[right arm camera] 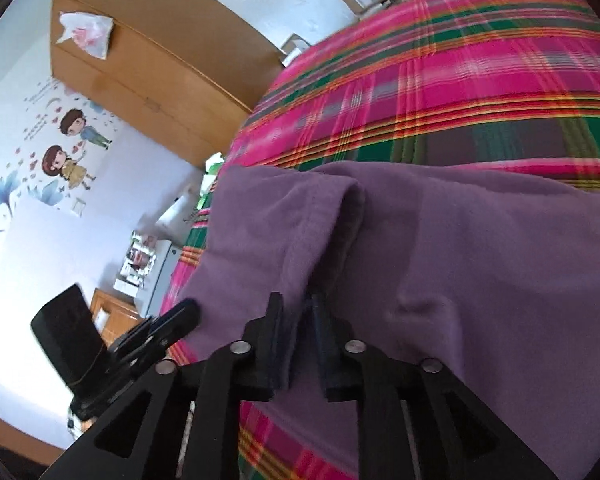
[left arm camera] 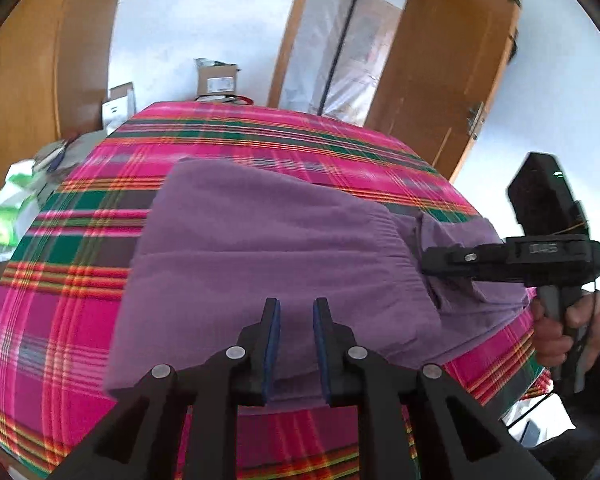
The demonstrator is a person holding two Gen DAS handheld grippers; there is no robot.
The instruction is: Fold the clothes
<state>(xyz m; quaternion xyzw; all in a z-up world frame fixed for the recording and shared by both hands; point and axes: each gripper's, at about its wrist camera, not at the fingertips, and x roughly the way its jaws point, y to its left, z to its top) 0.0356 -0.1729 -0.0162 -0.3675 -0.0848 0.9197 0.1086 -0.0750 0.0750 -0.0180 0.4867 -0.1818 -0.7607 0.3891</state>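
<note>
Here, midway by my reckoning, the purple garment (left arm camera: 260, 248) lies folded over on the plaid bed (left arm camera: 80, 280), one bunched end left to tidy. My left tongs (left arm camera: 296, 344) hover narrowly parted and empty above it; my right tongs (right arm camera: 300, 344) pinch a soft fleecy ridge.

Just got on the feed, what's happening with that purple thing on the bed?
A person is folding a purple garment on the plaid bedspread. The right gripper has a fold of its edge between the jaws. The left gripper hovers open over the near part, holding nothing.
</note>
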